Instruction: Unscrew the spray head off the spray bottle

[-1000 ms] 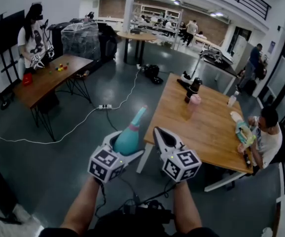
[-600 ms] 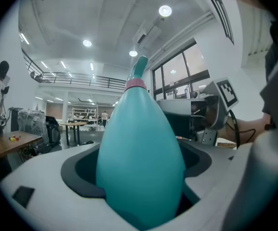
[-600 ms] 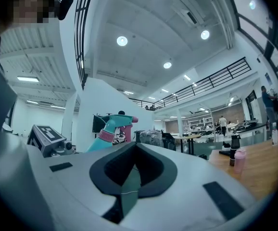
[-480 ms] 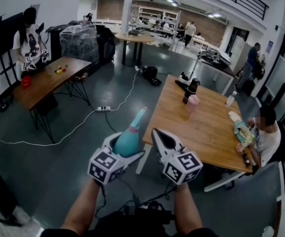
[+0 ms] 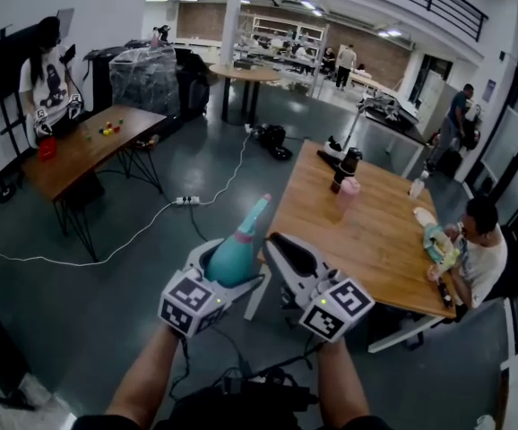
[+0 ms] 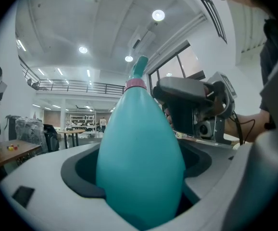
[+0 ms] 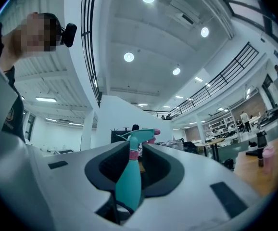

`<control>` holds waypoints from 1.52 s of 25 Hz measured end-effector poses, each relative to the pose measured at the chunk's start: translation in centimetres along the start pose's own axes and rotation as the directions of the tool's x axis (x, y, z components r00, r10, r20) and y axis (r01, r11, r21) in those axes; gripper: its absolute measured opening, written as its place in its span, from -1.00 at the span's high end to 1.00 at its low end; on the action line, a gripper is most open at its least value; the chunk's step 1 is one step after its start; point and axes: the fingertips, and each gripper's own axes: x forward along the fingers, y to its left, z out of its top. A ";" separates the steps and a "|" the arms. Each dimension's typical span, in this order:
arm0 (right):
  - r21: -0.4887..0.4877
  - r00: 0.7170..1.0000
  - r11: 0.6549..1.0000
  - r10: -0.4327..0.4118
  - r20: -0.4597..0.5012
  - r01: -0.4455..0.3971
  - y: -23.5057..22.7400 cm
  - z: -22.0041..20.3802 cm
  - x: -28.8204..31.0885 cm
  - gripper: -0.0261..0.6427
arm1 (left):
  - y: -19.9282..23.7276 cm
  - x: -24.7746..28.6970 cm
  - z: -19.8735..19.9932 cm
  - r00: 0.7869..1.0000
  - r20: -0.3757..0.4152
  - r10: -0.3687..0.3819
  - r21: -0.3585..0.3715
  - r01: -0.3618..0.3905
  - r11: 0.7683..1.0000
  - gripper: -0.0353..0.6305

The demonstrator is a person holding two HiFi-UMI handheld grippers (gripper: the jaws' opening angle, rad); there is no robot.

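- Slippage looks the main risk: the left gripper (image 5: 230,267) has its jaws clamped round the belly of the teal teardrop-shaped plastic spray bottle (image 6: 139,148). It is held in the air off the near left corner of the wooden counter (image 5: 366,231), above the grey floor (image 5: 107,312). A hard twist could spin that smooth body or drop it.
- The right gripper (image 5: 283,252) sits just beside it. Its jaws are a little apart, having just been opening; the bottle shows in their gap, unpressed.
- Closing high on the teal spray head (image 7: 142,134) rather than at the pink collar (image 7: 134,154) could skid off.
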 end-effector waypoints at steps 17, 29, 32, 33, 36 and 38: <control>0.143 0.998 0.990 0.017 -0.054 -0.010 0.6 -2.5 1.9 0.50 | -0.9 0.5 -1.1 0.996 0.009 0.087 0.121 -0.087 0.989 -0.45; 0.117 0.992 0.989 0.101 -0.073 -0.092 1.4 -2.4 0.4 0.52 | -3.3 0.1 -1.2 0.995 0.008 -0.101 0.089 0.100 0.991 -0.43; 0.120 0.987 0.984 0.143 -0.070 -0.134 1.9 -2.4 0.2 0.53 | -4.2 -0.3 -1.2 0.983 0.013 -0.185 0.059 0.184 0.981 -0.43; 0.121 0.985 0.982 0.156 -0.072 -0.147 2.1 -2.4 0.1 0.53 | -4.4 -0.5 -1.2 0.978 0.013 -0.207 0.054 0.206 0.977 -0.43; 0.130 0.976 0.973 0.202 -0.078 -0.191 2.7 -2.4 -0.3 0.53 | -5.2 -1.1 -1.3 0.960 0.009 -0.281 0.035 0.280 0.959 -0.43; 0.133 0.968 0.965 0.237 -0.081 -0.225 3.0 -2.4 -0.6 0.53 | -5.8 -1.4 -1.2 0.945 0.010 -0.327 0.027 0.327 0.945 -0.43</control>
